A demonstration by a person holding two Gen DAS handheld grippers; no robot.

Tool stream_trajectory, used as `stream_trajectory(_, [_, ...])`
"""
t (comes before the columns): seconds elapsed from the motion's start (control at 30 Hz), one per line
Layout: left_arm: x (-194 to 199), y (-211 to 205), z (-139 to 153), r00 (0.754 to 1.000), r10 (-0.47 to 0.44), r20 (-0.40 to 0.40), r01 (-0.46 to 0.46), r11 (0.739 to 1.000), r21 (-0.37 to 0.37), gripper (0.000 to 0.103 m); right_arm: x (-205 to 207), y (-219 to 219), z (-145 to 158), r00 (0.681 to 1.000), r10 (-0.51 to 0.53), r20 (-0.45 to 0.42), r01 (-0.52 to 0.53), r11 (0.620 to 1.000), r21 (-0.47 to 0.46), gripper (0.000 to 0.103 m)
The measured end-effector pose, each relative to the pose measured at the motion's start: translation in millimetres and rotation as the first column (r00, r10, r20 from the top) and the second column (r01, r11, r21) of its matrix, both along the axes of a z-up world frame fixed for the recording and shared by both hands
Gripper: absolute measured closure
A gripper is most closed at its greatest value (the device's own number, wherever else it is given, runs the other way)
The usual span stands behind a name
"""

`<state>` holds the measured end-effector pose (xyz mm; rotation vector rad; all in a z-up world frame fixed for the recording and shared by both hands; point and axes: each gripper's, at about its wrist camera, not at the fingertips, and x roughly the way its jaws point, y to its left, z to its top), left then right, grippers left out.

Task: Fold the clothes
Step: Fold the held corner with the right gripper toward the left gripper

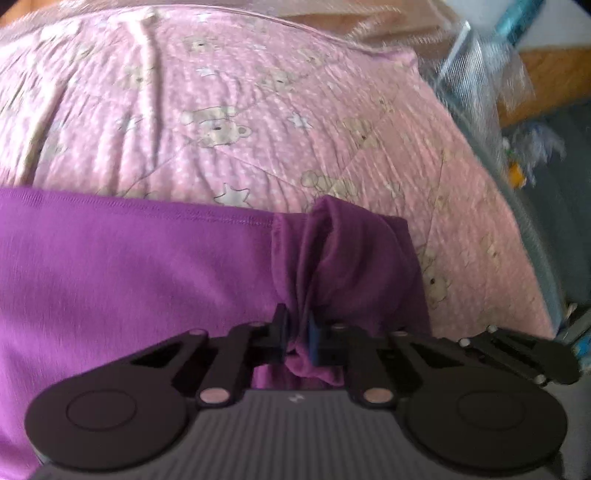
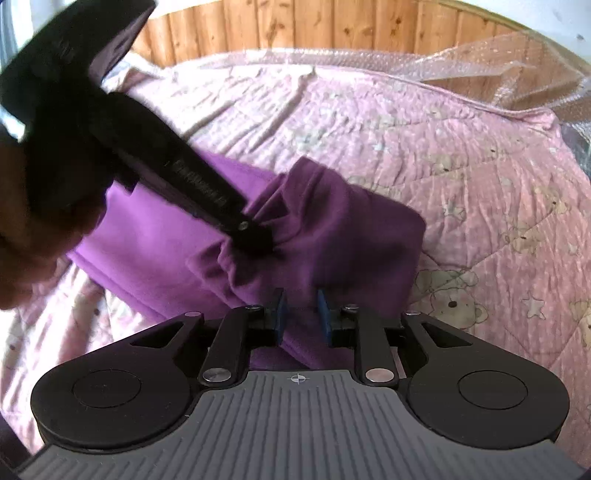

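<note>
A purple garment (image 1: 129, 266) lies on a pink bedspread with bears and stars (image 1: 221, 110). My left gripper (image 1: 297, 334) is shut on a bunched fold of the purple garment, which hangs in dark folds just beyond the fingers. In the right wrist view the left gripper (image 2: 255, 236) reaches in from the upper left and pinches the gathered cloth (image 2: 332, 221). My right gripper (image 2: 302, 317) sits low over the garment's near edge. Its jaws stand a little apart with purple cloth between the blue pads (image 2: 325, 314); whether they grip it is unclear.
A wooden headboard (image 2: 295, 26) runs along the back. Clear bubble wrap (image 2: 480, 59) lies at the bed's far edge. The bed's right edge (image 1: 517, 206) drops to a floor with plastic sheeting and small clutter (image 1: 524, 155). A hand (image 2: 33, 236) holds the left gripper.
</note>
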<state>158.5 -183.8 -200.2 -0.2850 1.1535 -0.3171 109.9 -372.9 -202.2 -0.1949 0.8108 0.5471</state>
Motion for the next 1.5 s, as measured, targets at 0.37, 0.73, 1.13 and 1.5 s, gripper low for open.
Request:
stream_trajectory(0.37, [-25, 30, -1, 0.988, 0.147, -0.044, -0.146, 0.989, 0.04, 0.087, 7, 23, -10, 0.994, 0.11, -0.008, -0.111, 0.993, -0.033, 0.08])
stream_trajectory(0.73, [26, 4, -10, 0.998, 0.03, 0.061, -0.038, 0.99, 0.139, 0.095, 32, 22, -1, 0.999, 0.016, 0.029, -0.014, 0.998, -0.066, 0.078])
stream_trajectory(1.13, [0, 31, 2, 0.999, 0.042, 0.021, -0.044, 0.992, 0.116, 0.074, -22, -12, 5, 0.999, -0.047, -0.007, 0.047, 0.999, 0.021, 0.064])
stream_trajectory(1.5, [9, -10, 74, 0.978, -0.187, 0.096, 0.183, 0.982, 0.057, 0.028, -31, 4, 54, 0.988, -0.115, 0.107, 0.12, 0.992, -0.033, 0.097])
